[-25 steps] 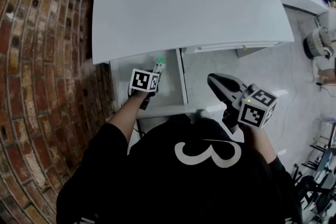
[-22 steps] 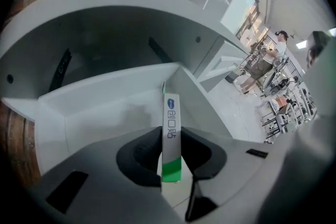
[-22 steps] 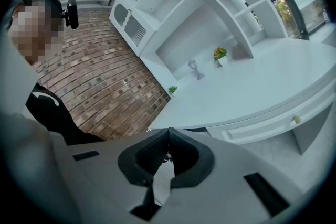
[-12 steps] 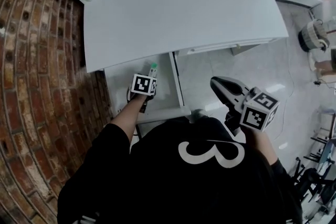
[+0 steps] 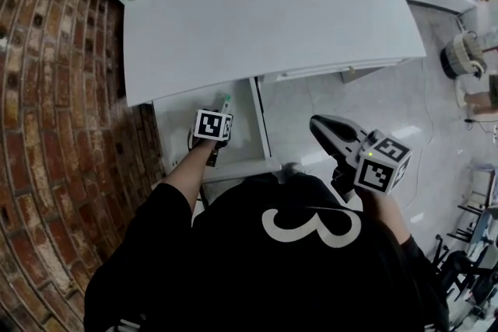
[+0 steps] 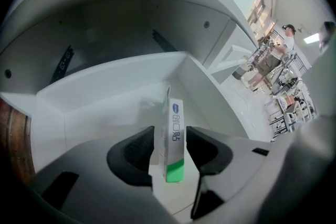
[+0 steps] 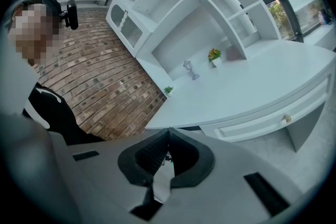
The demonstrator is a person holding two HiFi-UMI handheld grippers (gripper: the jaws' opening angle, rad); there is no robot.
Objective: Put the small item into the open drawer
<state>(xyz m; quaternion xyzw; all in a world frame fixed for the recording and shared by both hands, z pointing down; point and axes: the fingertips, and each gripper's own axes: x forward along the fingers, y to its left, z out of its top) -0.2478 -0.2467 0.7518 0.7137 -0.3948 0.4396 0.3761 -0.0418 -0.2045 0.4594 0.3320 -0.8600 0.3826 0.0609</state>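
White card with a green end, the small box (image 6: 175, 128) bears a blue oval logo and dark lettering too small to read. It stands upright in the open drawer (image 6: 105, 107) between the left gripper's (image 6: 170, 136) jaws, which have just been opening and no longer press it. That gripper sits lower than a second ago. The right gripper's (image 7: 167, 136) jaws are together.

A red brick wall (image 5: 54, 128) is standing beside the big white desk (image 5: 264, 19), and the pale floor (image 5: 373, 113) is shining.

Left tool (image 5: 222, 114) hides most of the box (image 5: 226, 99).
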